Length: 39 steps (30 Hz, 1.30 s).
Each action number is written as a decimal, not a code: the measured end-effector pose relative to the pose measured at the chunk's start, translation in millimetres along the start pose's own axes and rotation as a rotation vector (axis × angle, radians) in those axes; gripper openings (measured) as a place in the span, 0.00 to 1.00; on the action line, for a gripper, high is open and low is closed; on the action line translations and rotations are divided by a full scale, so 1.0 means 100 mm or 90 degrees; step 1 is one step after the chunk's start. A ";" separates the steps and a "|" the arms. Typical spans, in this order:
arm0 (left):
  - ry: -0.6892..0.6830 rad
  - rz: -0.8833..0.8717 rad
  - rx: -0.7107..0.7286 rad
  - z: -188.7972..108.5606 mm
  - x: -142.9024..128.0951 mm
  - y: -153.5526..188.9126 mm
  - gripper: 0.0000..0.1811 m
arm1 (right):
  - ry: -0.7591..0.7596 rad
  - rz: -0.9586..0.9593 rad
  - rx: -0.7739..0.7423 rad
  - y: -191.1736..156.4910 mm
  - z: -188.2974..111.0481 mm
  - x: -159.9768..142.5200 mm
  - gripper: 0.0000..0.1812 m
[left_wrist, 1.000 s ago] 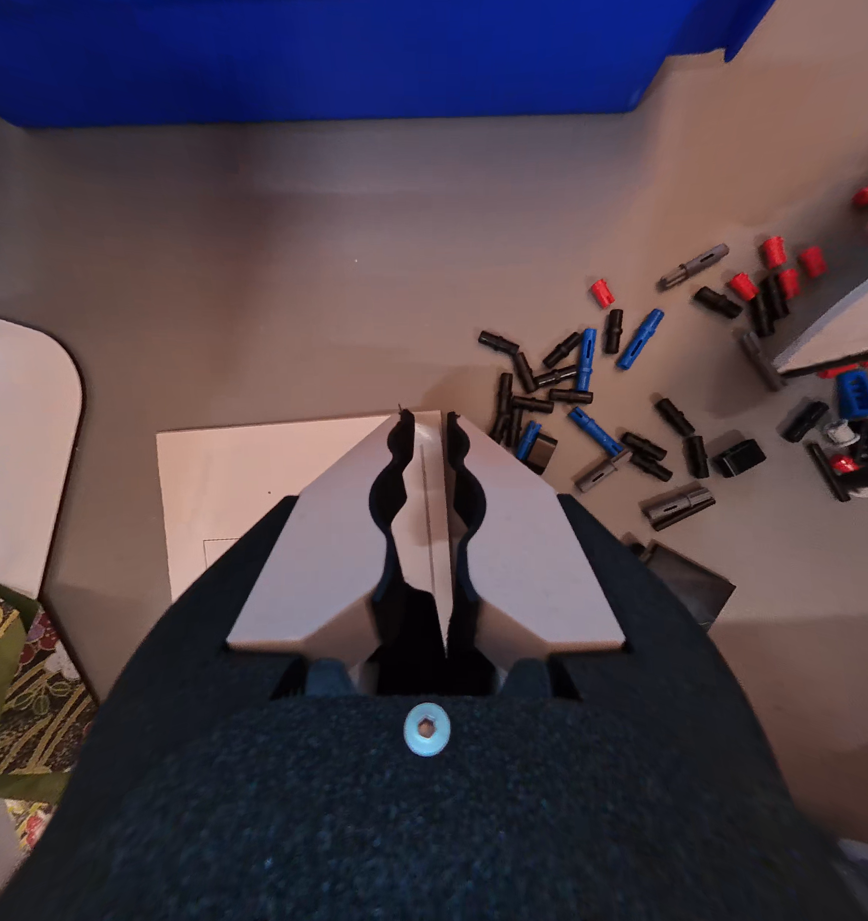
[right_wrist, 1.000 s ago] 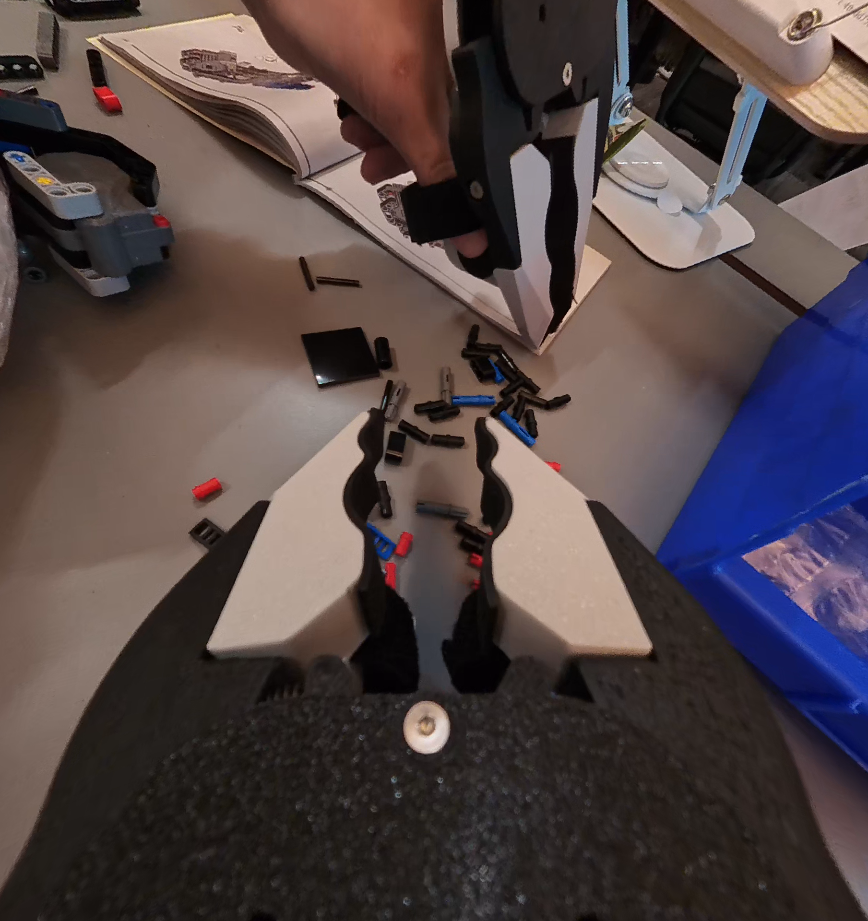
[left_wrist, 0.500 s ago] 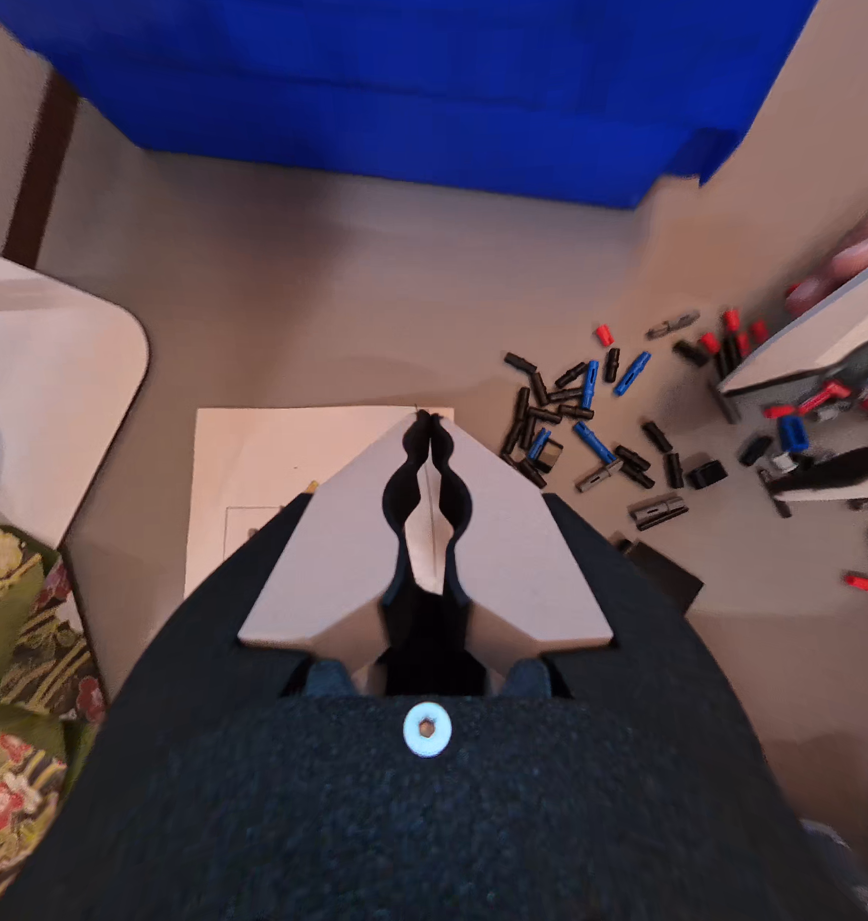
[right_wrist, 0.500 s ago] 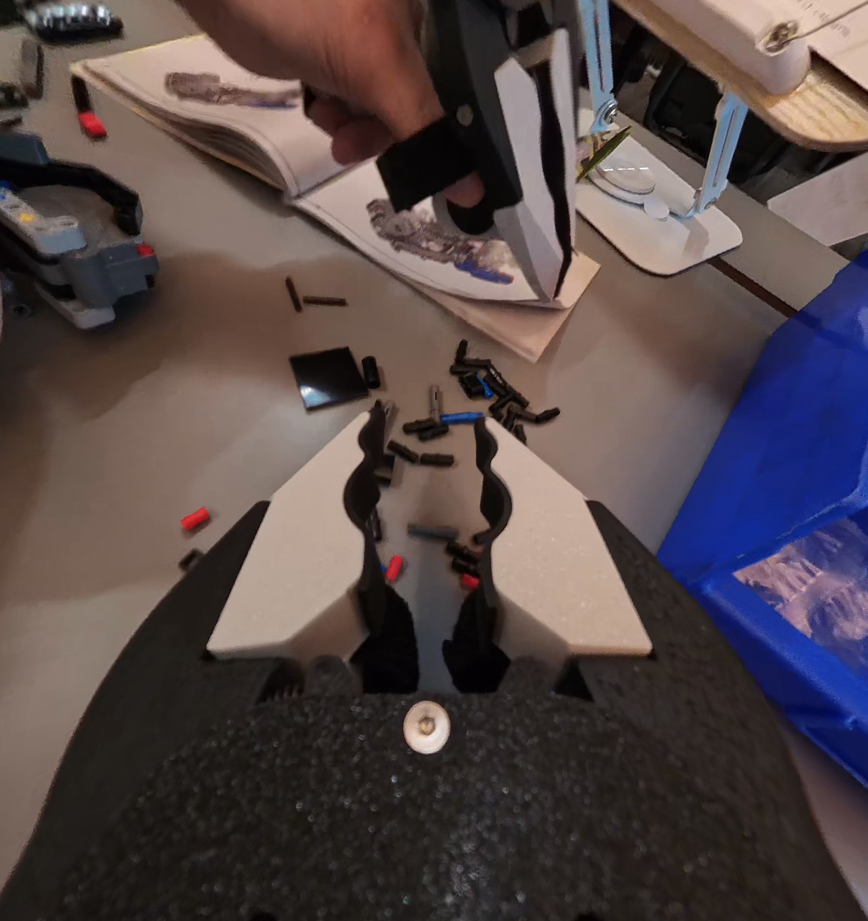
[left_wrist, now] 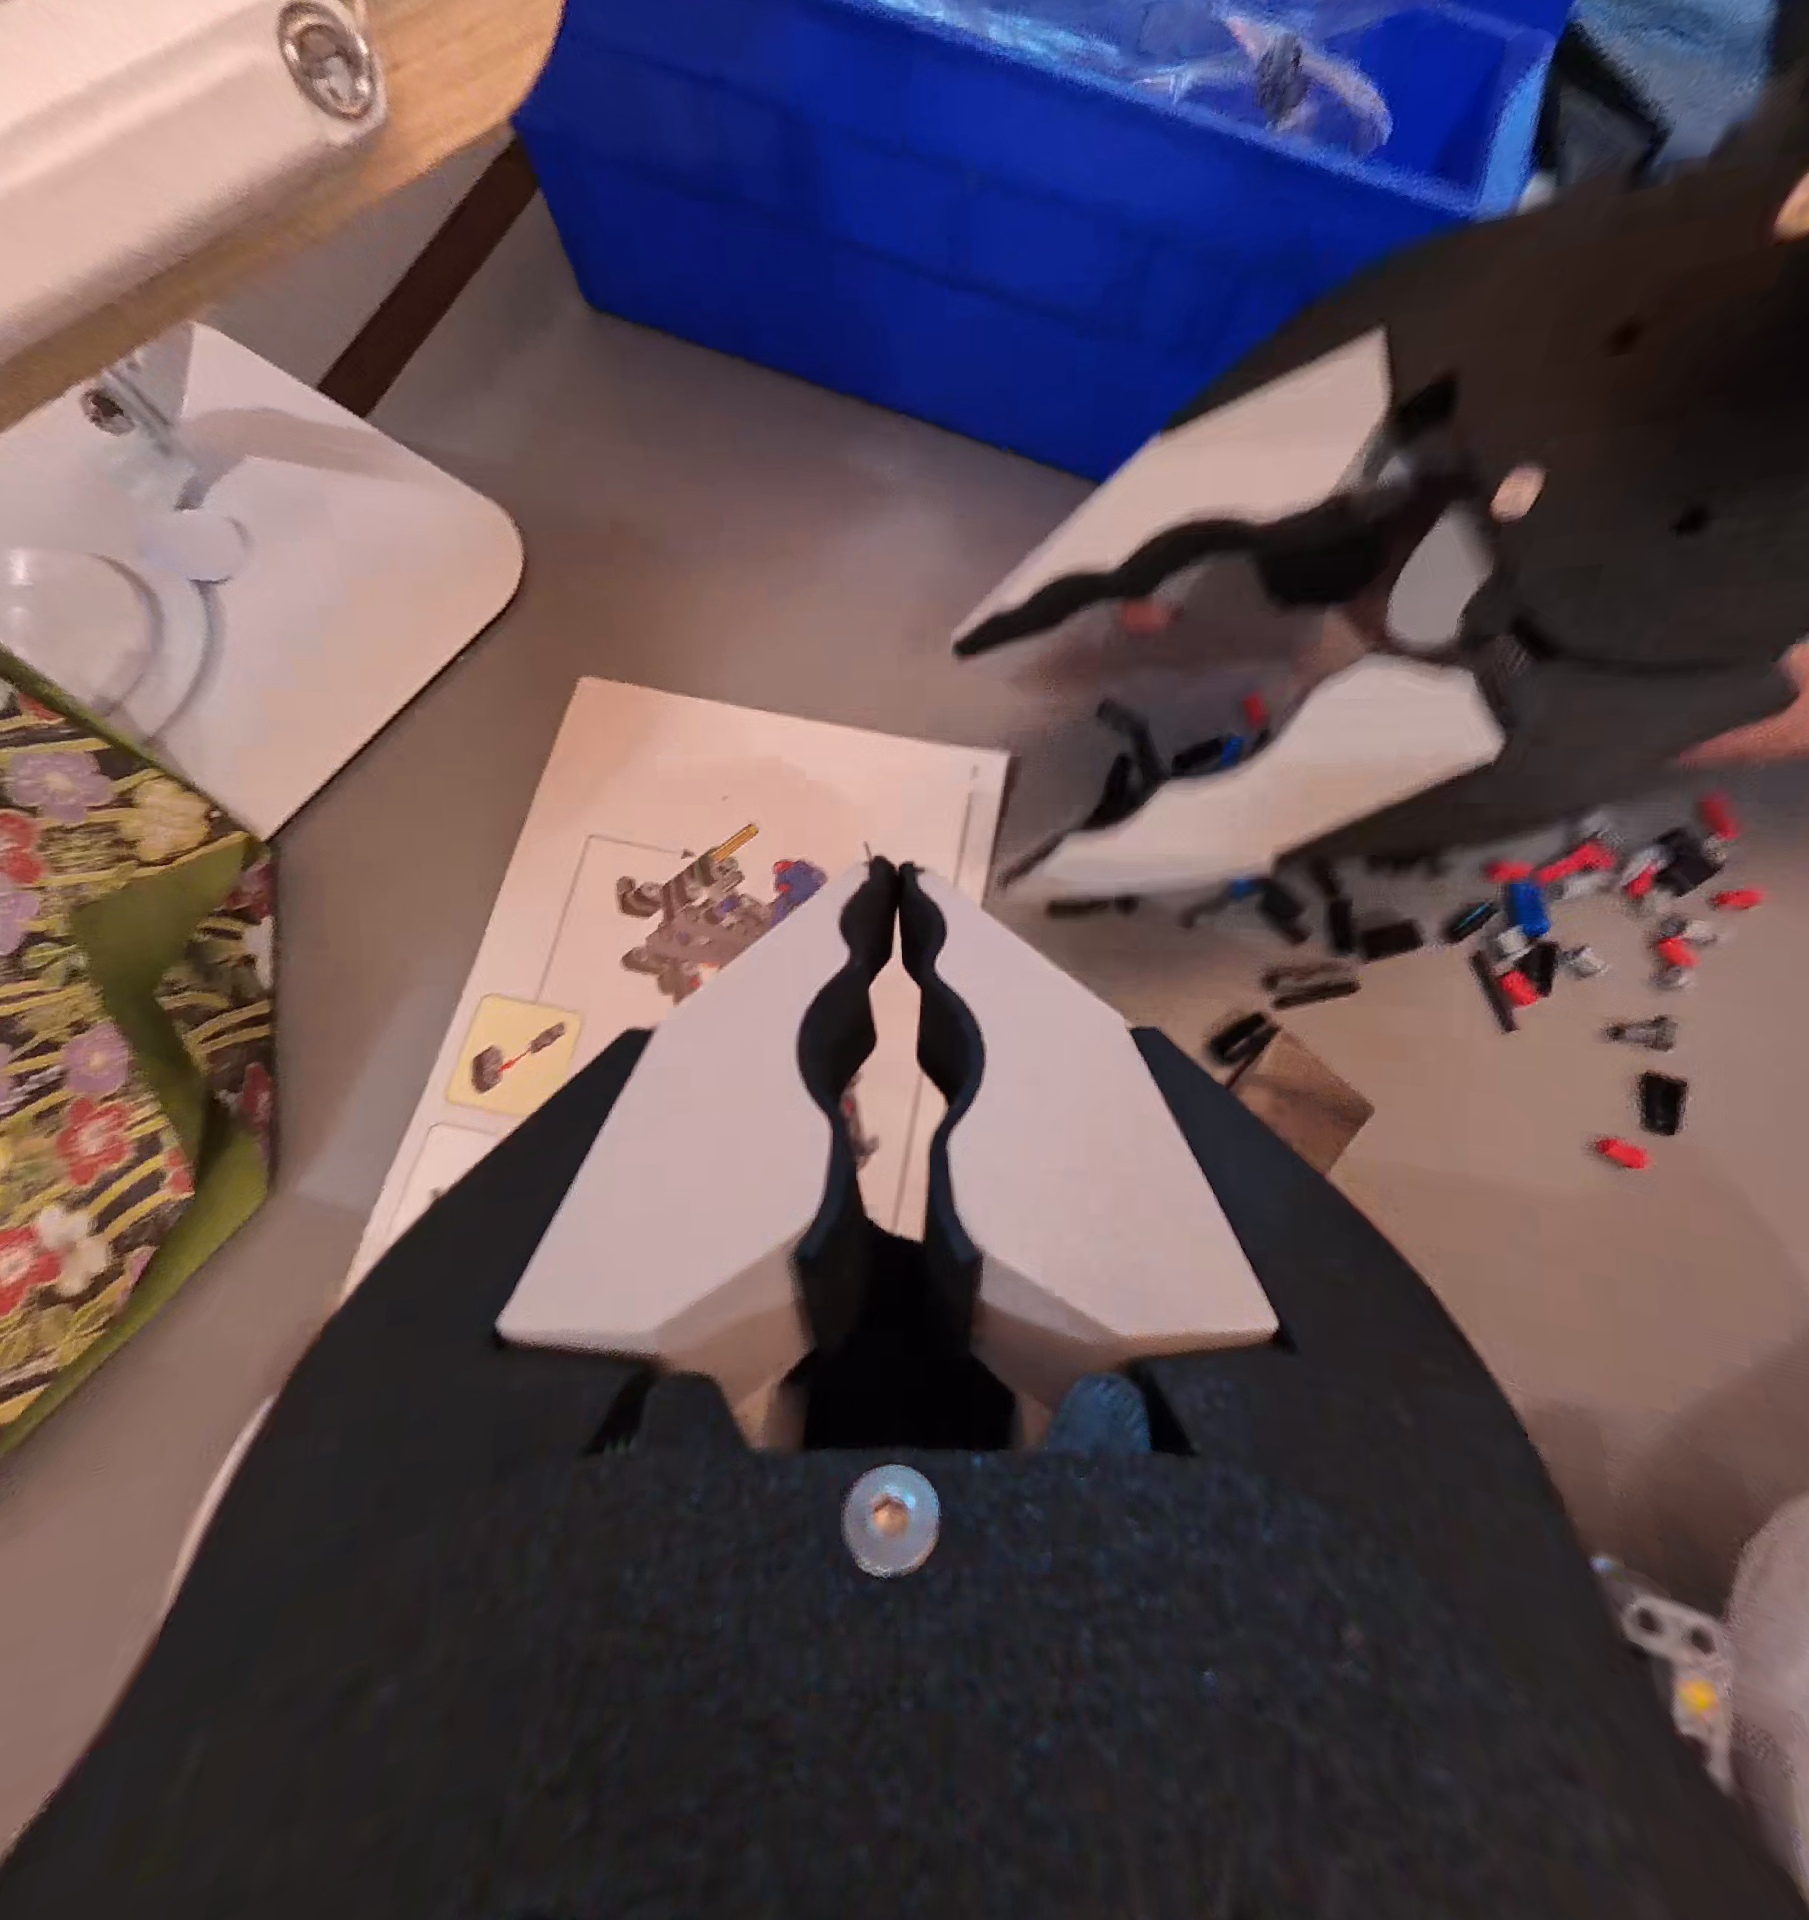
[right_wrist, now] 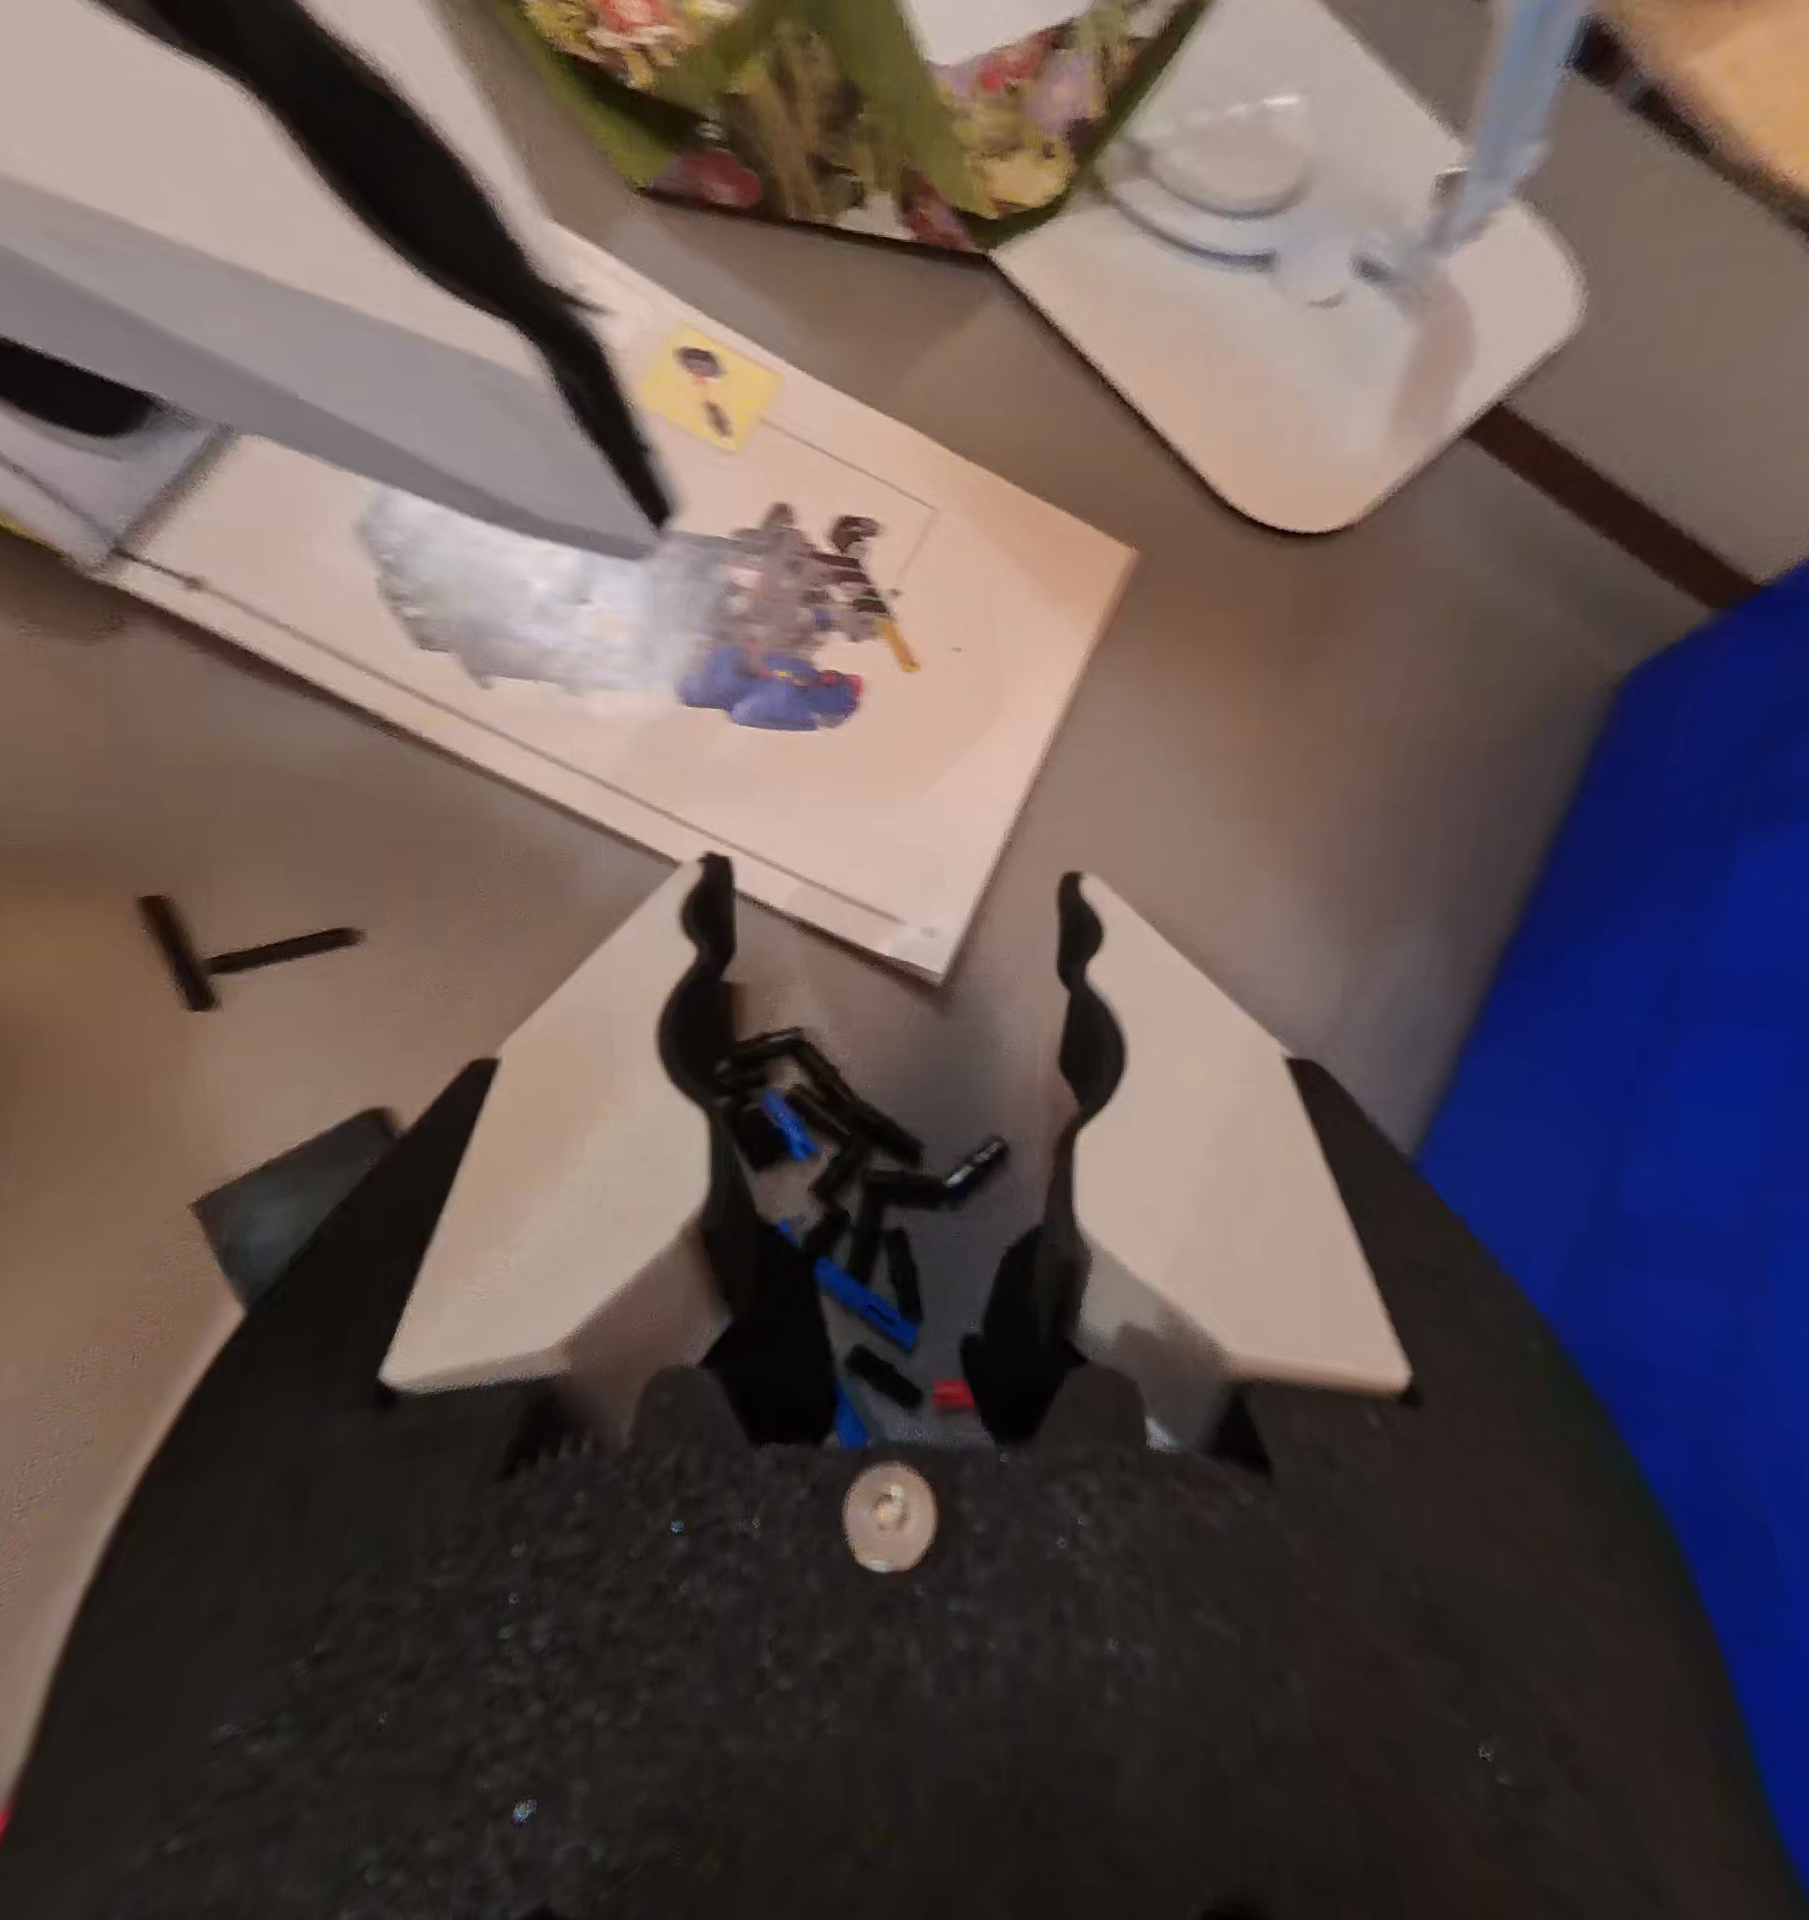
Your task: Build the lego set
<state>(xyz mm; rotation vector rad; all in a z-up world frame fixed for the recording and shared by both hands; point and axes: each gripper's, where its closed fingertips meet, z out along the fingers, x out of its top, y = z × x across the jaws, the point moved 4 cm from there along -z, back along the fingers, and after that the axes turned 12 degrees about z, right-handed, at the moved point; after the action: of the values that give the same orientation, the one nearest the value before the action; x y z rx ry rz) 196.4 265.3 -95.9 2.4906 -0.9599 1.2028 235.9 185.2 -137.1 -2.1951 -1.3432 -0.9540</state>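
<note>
Most of the build is looking undone, judging by how many parts are lying loose. Ahead and to the right of the right gripper's (right_wrist: 895, 883) fingers, a blue bin (right_wrist: 1710, 935) is sitting on the grey table (right_wrist: 256, 790). Beyond the fingertips the instruction booklet (right_wrist: 879, 748) is lying open at a step drawing, with a white lamp base (right_wrist: 1295, 343) and a flowered box (right_wrist: 827, 125) farther off. The left gripper (left_wrist: 892, 868) is hovering over that booklet (left_wrist: 775, 769) with its fingers pressed together at the tips and nothing visible between them. The right gripper's fingers are spread wide and are holding nothing; directly between and below them a heap of small black and blue pins (right_wrist: 838, 1153) is lying on the table. More red, black and blue pins (left_wrist: 1534, 935) are scattered right of the left fingers. 2 thin black rods (right_wrist: 225, 951) are lying left of the right fingers. A pale, partly built piece (left_wrist: 1669, 1652) is showing at the left view's lower right edge, too blurred to judge. Picking a pin seems to be the step in hand, so nearly everything remains.
</note>
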 end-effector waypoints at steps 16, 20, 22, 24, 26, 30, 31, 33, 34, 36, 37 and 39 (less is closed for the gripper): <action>-0.138 0.026 0.033 0.20 -0.66 -0.12 0.00 | -0.089 0.032 0.021 0.11 0.17 -0.11 0.04; -0.114 -0.007 0.028 0.20 -0.67 -0.12 0.00 | -0.051 -0.027 0.005 0.07 0.07 -0.01 0.00; -0.109 -0.025 0.022 0.20 -0.67 -0.13 0.00 | -0.031 -0.039 0.016 -0.03 0.01 0.05 0.00; -0.102 -0.041 0.017 0.20 -0.67 -0.13 0.00 | -0.006 -0.071 0.030 -0.16 -0.05 0.11 0.00; -0.081 -0.081 -0.016 0.20 -0.64 -0.12 0.02 | 0.011 -0.115 0.044 -0.31 -0.07 0.14 0.00; 0.065 -0.275 -0.168 0.06 -0.32 -0.05 0.15 | 0.032 -0.191 0.029 -0.52 -0.06 0.15 0.00; 0.082 -0.308 -0.188 0.04 -0.28 -0.07 0.18 | 0.038 -0.192 0.037 -0.56 -0.07 0.16 0.00; 0.101 -0.354 -0.200 0.03 -0.26 -0.12 0.21 | 0.044 -0.188 0.055 -0.63 -0.10 0.17 0.00; 0.100 -0.366 -0.201 0.05 -0.27 -0.14 0.20 | 0.049 -0.189 0.060 -0.65 -0.11 0.18 0.00; 0.098 -0.378 -0.188 0.08 -0.28 -0.18 0.10 | 0.053 -0.190 0.061 -0.67 -0.12 0.19 0.00; 0.096 -0.378 -0.187 0.08 -0.29 -0.18 0.02 | 0.055 -0.188 0.058 -0.66 -0.12 0.20 0.00; 0.109 -0.372 -0.186 0.07 -0.26 -0.18 0.00 | 0.069 -0.154 0.083 -0.65 -0.12 0.21 0.00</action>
<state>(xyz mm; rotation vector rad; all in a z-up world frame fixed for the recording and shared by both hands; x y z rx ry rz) 200.3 287.9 -119.1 2.1637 -0.2946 0.9735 181.0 220.3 -114.8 -1.8877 -1.5970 -1.0235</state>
